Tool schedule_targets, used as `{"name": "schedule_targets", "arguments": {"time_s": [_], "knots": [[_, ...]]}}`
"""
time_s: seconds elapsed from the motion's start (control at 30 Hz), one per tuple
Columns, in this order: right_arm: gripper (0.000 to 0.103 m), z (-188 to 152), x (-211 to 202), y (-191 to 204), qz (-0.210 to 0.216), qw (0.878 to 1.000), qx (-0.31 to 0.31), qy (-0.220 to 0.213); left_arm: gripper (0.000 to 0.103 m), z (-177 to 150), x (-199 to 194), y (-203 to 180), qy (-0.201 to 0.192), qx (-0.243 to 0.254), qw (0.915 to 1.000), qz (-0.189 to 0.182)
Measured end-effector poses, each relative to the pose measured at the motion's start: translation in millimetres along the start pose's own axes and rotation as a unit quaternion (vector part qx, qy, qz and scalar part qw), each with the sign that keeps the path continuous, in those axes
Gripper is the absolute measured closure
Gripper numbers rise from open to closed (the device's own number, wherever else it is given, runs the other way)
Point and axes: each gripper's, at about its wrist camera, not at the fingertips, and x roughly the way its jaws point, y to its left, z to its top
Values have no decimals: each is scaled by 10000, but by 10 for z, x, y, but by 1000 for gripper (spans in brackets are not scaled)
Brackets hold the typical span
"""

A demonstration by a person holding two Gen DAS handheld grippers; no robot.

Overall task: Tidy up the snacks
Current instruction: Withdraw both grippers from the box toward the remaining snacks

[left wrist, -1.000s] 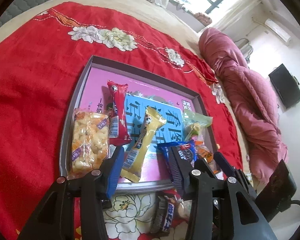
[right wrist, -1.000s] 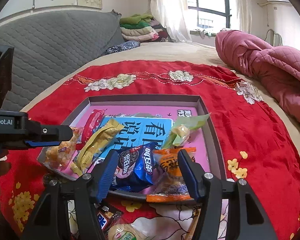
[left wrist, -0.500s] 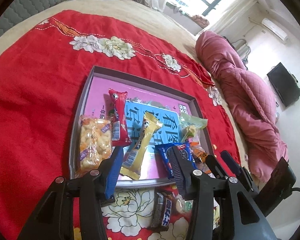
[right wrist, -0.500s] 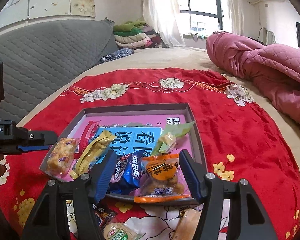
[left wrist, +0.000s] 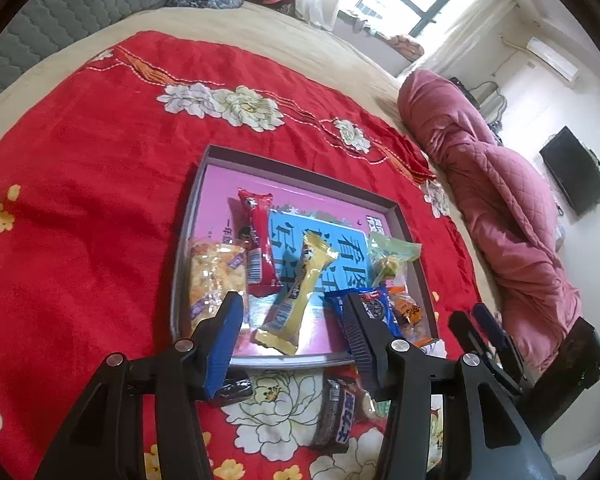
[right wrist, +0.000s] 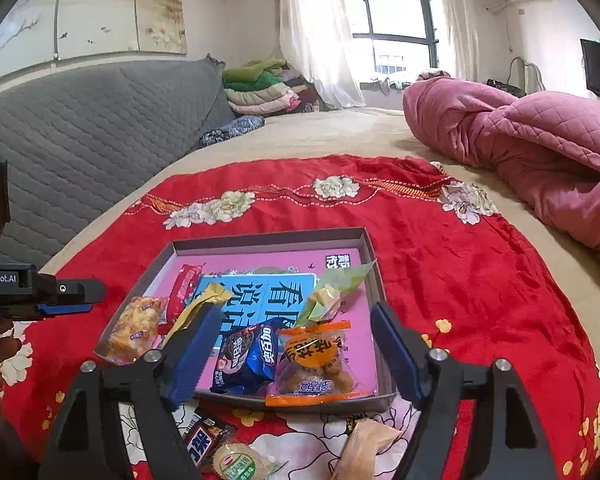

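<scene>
Left gripper: jaws spread wide, nothing between the pads, hovering over the near rim of the tray. Right gripper: jaws likewise spread, empty, also above the near tray edge; its black body shows at 3 o'clock in the left wrist view.

Tray: shallow grey box with pink floor and a blue printed panel, sitting on a red floral blanket spread over the bed.

Contents, left wrist view:
- puffed-snack bag, clear wrapper, at 9 o'clock in the tray, against the left wall.
- red bar just right of it, pointing toward 12 o'clock.
- yellow bar at centre, tilted toward 1 o'clock, its near end close to the front rim.
- blue cookie pack at 5 o'clock, touching an orange-labelled pastry bag on its right.
- green-wrapped candy behind those two, at 3 o'clock.

Outside the tray, at 6 o'clock on the blanket: dark chocolate bar, a round green-labelled biscuit, a tan wrapped snack, and a small dark packet beside the left gripper's blue pad.

Beyond, at 2 o'clock: pink quilt.
</scene>
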Motion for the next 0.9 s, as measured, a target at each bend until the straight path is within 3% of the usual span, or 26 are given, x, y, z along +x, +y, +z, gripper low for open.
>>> {"name": "schedule_targets", "arguments": {"time_s": [0.47, 0.53, 0.9], "knots": [[22, 30, -212, -159, -77, 9998, 130, -152, 48, -50, -126, 30, -48, 136, 9994, 318], [22, 25, -243, -196, -117, 9997, 156, -155, 44, -57, -130, 19, -46, 167, 9993, 339], [17, -118, -353, -301, -289, 9990, 323, 65, 43, -132, -168, 0, -21, 307, 9983, 488]]}}
